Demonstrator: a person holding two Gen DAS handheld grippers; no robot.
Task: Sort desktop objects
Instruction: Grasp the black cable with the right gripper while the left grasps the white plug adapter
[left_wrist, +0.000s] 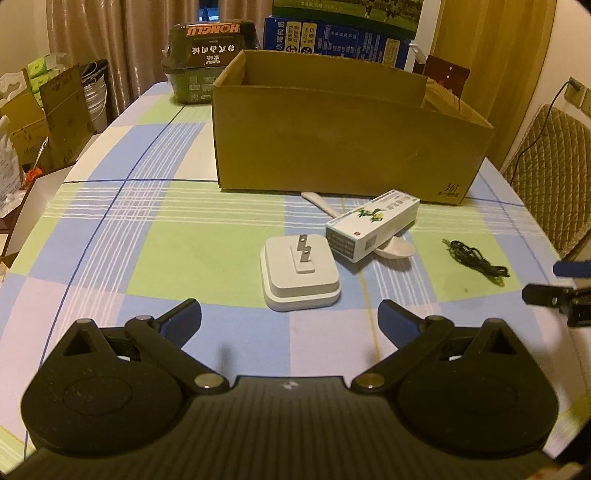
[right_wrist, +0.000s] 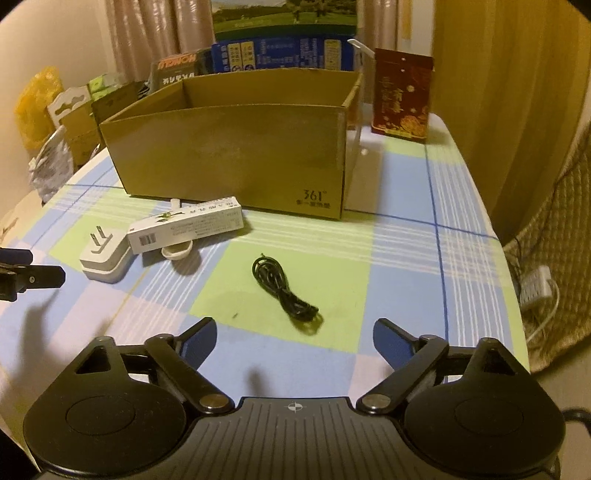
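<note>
Now: left gripper (left_wrist: 290, 317) wide open, empty, over plug (left_wrist: 300, 273); right gripper (right_wrist: 294, 338) open, empty, near cable (right_wrist: 284, 290); box (right_wrist: 236, 147) behind.

A home dining area is showing here: a table under a pastel blue, green and pink checked cloth (left_wrist: 166, 236) is standing before beige pleated curtains (left_wrist: 122, 40), with a quilted tan chair (left_wrist: 550, 155) sitting beside it and stacked cardboard cartons (left_wrist: 44, 118) crowding its other side.
</note>
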